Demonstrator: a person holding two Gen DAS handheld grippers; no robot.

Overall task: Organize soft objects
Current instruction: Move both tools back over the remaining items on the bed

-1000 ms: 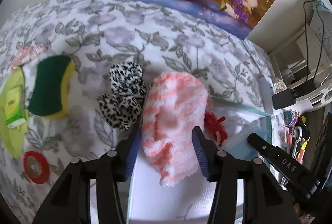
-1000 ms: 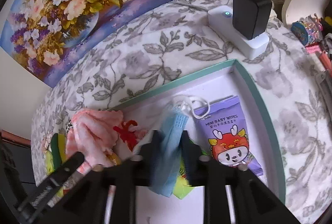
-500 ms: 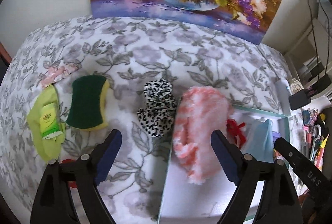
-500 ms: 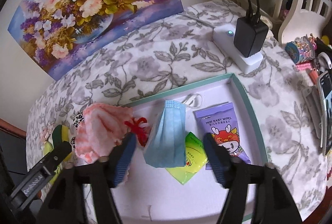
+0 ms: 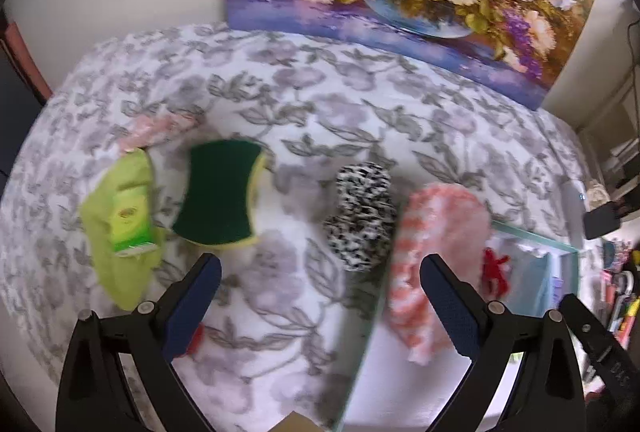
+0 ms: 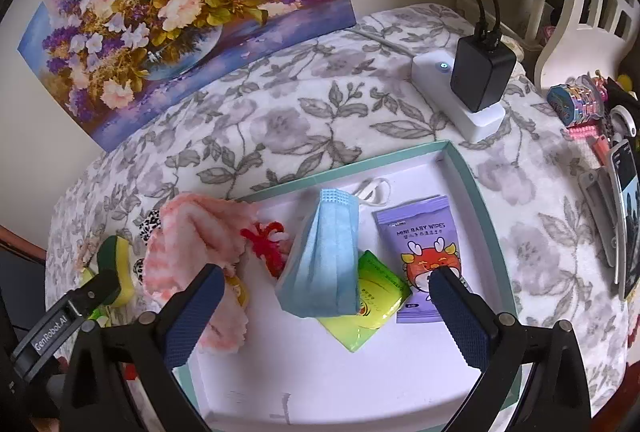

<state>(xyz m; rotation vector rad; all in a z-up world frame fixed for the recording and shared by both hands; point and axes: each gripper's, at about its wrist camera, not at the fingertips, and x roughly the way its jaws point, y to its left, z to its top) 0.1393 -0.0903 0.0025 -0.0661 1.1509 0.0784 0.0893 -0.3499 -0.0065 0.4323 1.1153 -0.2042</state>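
The landmark is a shallow tray [image 6: 478,192] with a teal rim and white floor, resting on a surface covered by a grey floral cloth [image 6: 280,120]. Inside the tray lie a blue face mask [image 6: 326,264], folded and near the middle; a purple wipes packet [image 6: 424,252] just beside the mask, toward the tray's right wall; and a green packet [image 6: 372,300] partly under the mask's lower edge. A red tassel [image 6: 266,242] lies between the mask and a pink-and-white fluffy cloth [image 6: 192,244], which drapes over the tray's left rim, partly inside and partly outside. Outside the tray to the left, a black-and-white patterned scrunchie [image 5: 360,220] touches the fluffy cloth; farther left sit a green-and-yellow sponge [image 5: 220,192] and a yellow-green cloth [image 5: 120,232] carrying a small green packet [image 5: 128,220]. Behind the tray, a white power block [image 6: 460,92] holds a black charger [image 6: 480,72], and a flower painting [image 6: 180,4] leans against the wall. The right gripper [image 6: 324,296] is above the tray's near half, jaws wide apart with the mask and green packet between them, untouched. The left gripper [image 5: 320,296] points at the tray's left rim, jaws wide apart and holding nothing; its right finger overlaps the fluffy cloth in view.
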